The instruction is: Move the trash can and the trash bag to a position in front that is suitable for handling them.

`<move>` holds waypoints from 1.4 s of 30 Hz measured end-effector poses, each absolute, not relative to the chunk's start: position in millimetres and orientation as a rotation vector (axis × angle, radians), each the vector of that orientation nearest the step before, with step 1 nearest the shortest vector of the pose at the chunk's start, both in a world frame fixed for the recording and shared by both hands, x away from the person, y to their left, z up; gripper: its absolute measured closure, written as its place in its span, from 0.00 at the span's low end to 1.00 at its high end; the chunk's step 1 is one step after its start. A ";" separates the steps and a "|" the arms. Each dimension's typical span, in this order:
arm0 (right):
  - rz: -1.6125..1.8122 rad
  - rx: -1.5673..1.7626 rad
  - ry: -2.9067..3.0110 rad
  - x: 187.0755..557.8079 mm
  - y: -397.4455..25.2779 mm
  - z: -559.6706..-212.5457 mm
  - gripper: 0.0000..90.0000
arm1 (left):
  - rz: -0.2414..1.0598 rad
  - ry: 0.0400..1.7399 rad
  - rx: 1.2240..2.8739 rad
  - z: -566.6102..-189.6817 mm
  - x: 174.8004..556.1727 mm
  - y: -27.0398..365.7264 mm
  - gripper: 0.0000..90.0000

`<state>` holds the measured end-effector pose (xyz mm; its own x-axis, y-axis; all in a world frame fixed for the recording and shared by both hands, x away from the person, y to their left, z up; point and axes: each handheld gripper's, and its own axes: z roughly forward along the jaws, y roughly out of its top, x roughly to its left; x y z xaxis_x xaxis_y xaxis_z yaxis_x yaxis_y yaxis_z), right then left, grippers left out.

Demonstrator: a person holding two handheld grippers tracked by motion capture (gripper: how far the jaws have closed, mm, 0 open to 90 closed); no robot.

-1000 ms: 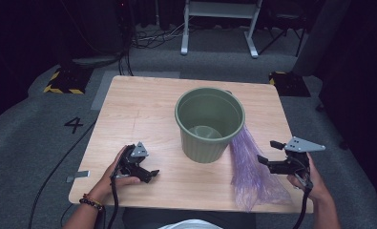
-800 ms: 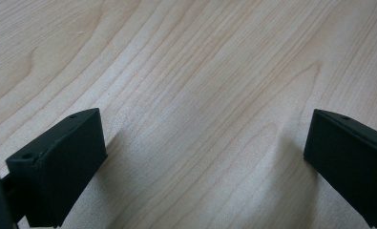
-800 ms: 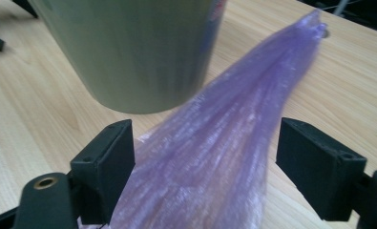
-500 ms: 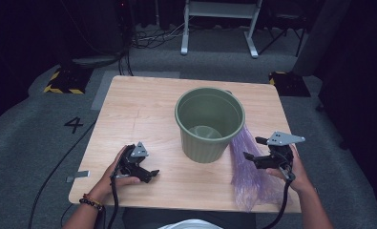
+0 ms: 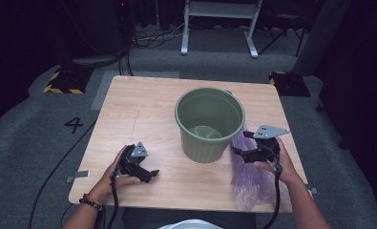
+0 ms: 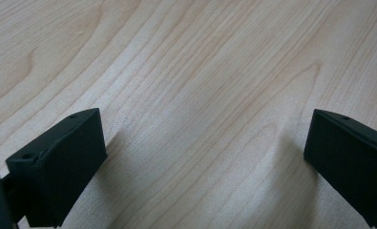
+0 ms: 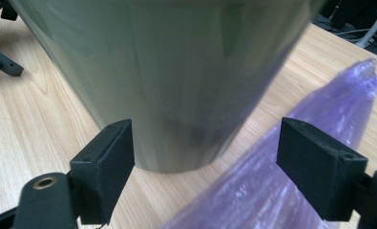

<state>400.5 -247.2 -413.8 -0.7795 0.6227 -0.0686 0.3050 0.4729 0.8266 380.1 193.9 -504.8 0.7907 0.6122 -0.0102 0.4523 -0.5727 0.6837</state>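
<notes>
My right gripper [image 5: 239,150] hung spread wide over the purple bag [image 5: 248,183], which lay long along the worktop's right edge, touching the green bucket [image 5: 210,123]. My left gripper [image 5: 150,174], also spread, rested far off.

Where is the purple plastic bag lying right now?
In the high view, the purple plastic bag lies on the table's right side, beside the green bucket, under the right tongs.
</notes>
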 end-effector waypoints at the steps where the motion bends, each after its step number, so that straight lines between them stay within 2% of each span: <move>1: 1.222 0.775 2.365 401.0 -245.7 -414.0 0.23 | 0.297 0.784 2.278 -504.8 380.1 193.9 0.00; 15: 1.216 0.719 2.388 406.7 -221.3 -418.2 0.20 | 0.296 0.784 2.279 -504.8 380.1 193.9 0.00; 39: 1.198 0.684 2.406 417.9 -178.4 -419.8 0.21 | 0.296 0.784 2.279 -504.7 380.1 193.9 0.00; 42: 1.192 0.693 2.414 414.0 -178.9 -417.9 0.26 | 0.296 0.785 2.279 -504.7 380.1 193.9 0.00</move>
<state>414.0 -178.9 -417.9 -0.8152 0.5704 -0.1002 0.2671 0.5238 0.8089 380.1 193.9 -504.7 0.7906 0.6122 -0.0107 0.4529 -0.5730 0.6831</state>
